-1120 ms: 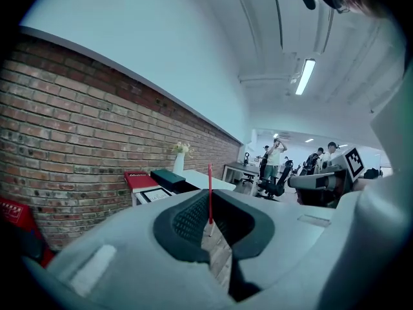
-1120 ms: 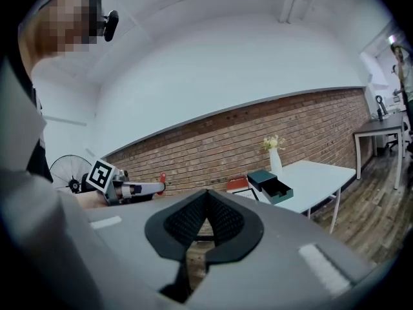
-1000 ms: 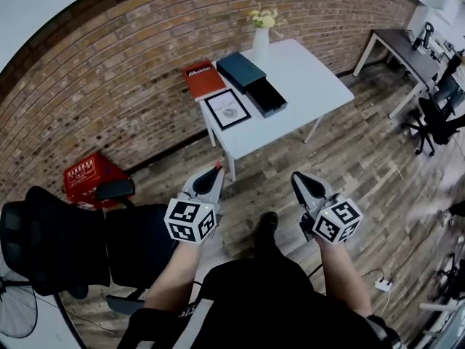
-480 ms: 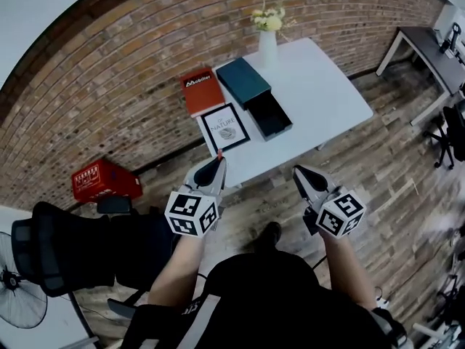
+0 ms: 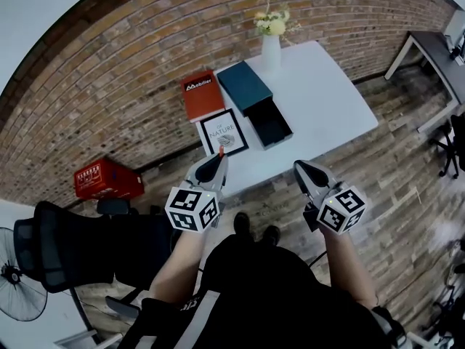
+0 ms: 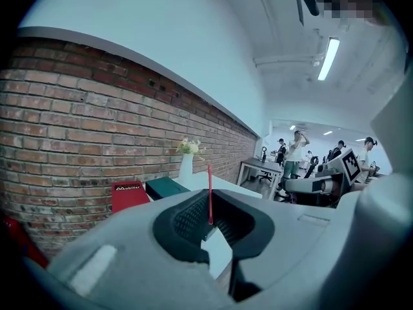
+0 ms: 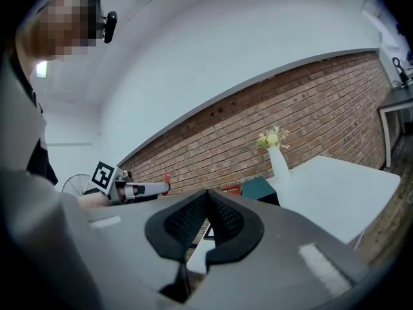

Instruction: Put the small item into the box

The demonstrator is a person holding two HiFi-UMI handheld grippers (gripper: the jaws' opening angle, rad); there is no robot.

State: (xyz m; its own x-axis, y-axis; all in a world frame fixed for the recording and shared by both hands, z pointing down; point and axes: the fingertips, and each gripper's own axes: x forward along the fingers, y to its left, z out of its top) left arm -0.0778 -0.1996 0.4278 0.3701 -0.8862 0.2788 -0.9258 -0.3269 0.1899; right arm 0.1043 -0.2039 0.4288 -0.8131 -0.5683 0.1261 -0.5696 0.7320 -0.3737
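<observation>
The left gripper (image 5: 218,161) jaws pinch a thin red stick (image 6: 210,187); the right gripper (image 5: 300,168) jaws sit closed, empty. So slim a hold could slip short of the box (image 5: 271,122).

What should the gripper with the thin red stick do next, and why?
Probably move the left gripper forward over the white table to the open dark teal box: it grips the thin red stick but hangs short of the box.

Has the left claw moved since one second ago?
Yes. The left claw, holding a red stick, has come forward toward the white table; its tip now overlaps the table's near edge beside the framed picture.
</observation>
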